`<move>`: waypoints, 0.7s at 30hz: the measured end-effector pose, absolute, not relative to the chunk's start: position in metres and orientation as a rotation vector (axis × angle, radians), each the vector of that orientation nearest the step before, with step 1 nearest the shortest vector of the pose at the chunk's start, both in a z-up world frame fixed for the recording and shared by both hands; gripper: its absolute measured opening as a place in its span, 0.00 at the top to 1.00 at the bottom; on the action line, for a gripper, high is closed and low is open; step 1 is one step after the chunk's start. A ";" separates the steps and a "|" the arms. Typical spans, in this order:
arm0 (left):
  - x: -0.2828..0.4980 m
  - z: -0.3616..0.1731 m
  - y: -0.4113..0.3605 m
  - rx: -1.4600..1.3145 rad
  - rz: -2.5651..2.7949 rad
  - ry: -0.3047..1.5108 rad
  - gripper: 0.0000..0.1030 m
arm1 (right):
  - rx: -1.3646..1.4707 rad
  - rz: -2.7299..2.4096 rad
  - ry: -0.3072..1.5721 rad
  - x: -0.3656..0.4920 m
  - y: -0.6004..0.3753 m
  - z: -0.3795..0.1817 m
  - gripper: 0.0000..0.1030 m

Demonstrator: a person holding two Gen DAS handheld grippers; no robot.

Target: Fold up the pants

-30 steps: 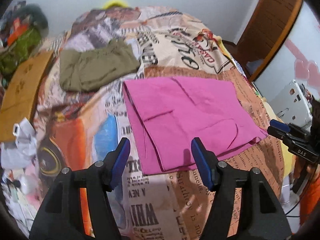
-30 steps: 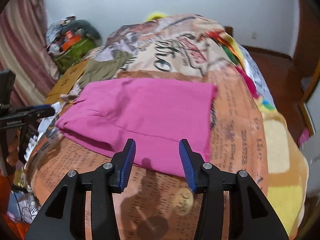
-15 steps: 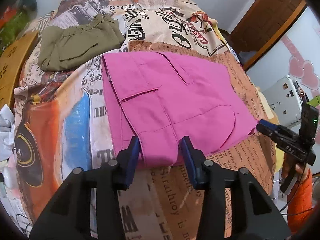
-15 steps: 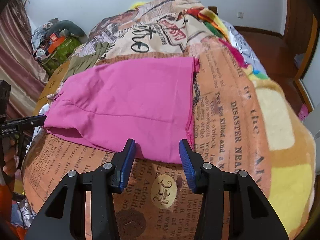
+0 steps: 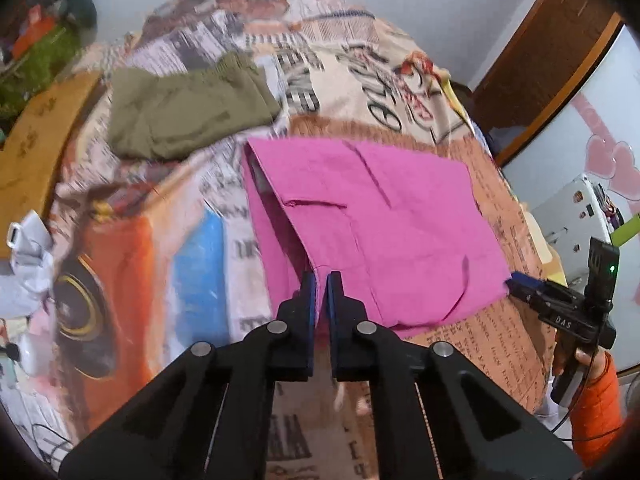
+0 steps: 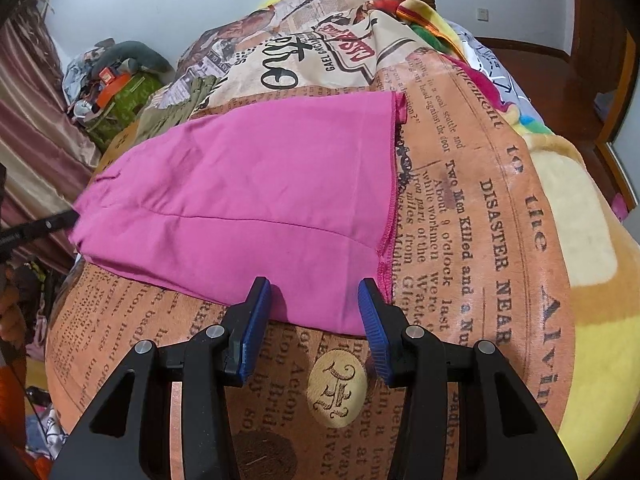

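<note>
Folded pink pants [image 5: 380, 216] lie flat on a newspaper-print bedcover [image 5: 360, 80]. My left gripper [image 5: 321, 280] is at their near left edge, its jaws closing tight on a pinch of pink fabric that rises between the blue pads. The right wrist view shows the same pants [image 6: 248, 184] from the hem side. My right gripper [image 6: 314, 300] stands open over the near edge by the hem corner, with cloth between the fingers but not pressed. The right gripper's tip [image 5: 520, 284] also shows at the pants' right corner in the left wrist view.
An olive garment [image 5: 184, 116] lies folded at the far left of the bed. Cardboard [image 5: 28, 152] and clutter sit off the bed's left side. A white machine [image 5: 576, 216] stands to the right. An orange sleeve [image 5: 596, 396] holds the right gripper.
My left gripper went from wide open to shut on the pants' near edge, and the fabric there has lifted a little. My right gripper sank closer to the hem edge, jaws unchanged.
</note>
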State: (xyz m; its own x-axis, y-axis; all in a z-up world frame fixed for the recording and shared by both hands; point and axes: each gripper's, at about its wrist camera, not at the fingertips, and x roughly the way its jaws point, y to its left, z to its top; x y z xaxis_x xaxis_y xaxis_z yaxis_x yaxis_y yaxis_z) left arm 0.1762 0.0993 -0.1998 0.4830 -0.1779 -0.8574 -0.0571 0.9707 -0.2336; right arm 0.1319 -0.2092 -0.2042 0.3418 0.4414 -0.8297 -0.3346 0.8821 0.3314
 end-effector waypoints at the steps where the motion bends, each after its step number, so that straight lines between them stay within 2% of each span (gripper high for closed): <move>1: 0.176 -0.196 0.102 -0.246 -0.081 1.059 0.95 | 0.105 0.506 1.113 0.133 -0.208 -0.204 0.60; 5: 0.174 -0.199 0.103 -0.216 -0.074 1.077 0.95 | 0.104 0.506 1.112 0.133 -0.207 -0.204 0.60; 10: 0.170 -0.239 0.099 -0.212 -0.052 1.157 0.94 | 0.103 0.504 1.113 0.134 -0.207 -0.204 0.60; 13: 0.169 -0.238 0.100 -0.213 -0.052 1.147 0.93 | 0.091 0.502 1.118 0.135 -0.206 -0.203 0.60; 16: 0.170 -0.232 0.099 -0.173 -0.015 1.135 0.84 | 0.065 0.498 1.121 0.136 -0.204 -0.199 0.60; 18: 0.169 -0.224 0.098 -0.111 0.036 1.105 0.73 | 0.047 0.494 1.108 0.137 -0.201 -0.193 0.60; 21: 0.172 -0.209 0.095 -0.071 0.060 1.057 0.64 | 0.036 0.515 1.058 0.137 -0.193 -0.176 0.60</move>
State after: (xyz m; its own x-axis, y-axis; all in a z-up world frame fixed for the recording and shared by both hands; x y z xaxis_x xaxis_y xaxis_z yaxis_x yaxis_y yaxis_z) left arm 0.1718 0.0954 -0.2090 0.4903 0.0156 -0.8714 -0.0835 0.9961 -0.0292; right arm 0.1368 -0.1931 -0.1764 0.3839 0.4213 -0.8216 -0.3874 0.8812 0.2708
